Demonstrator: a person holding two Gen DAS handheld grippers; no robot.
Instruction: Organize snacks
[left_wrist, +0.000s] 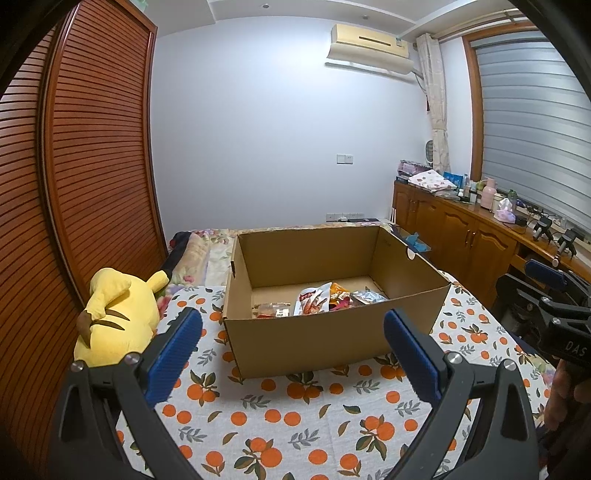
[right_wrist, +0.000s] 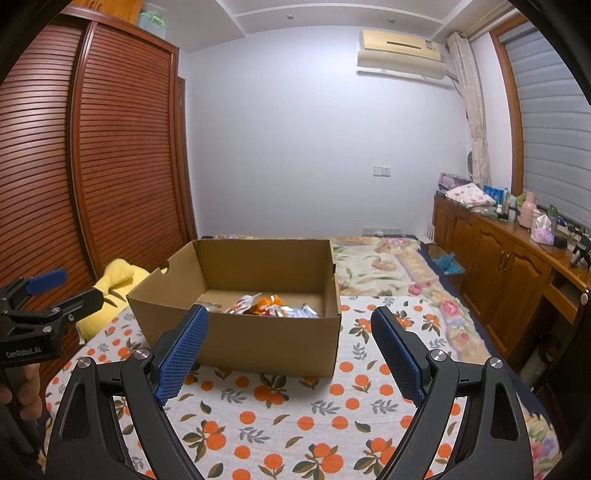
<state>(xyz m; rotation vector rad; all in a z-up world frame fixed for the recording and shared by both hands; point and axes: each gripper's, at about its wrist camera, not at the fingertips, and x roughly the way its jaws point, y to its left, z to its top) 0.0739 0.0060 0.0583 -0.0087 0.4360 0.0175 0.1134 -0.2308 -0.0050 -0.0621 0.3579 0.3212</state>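
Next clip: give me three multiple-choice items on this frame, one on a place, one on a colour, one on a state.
1. Where are the snack packets?
A. inside the cardboard box
B. on the bedspread
C. on the cabinet

2. What colour is the plush toy left of the box?
A. blue
B. yellow
C. green

3. How is the left hand-held gripper?
A. shut on a packet
B. shut on nothing
C. open and holding nothing

Key: 1 A, the packets lie on the box floor; 2 B, its body is yellow; 3 C, its blue pads stand wide apart with nothing between.
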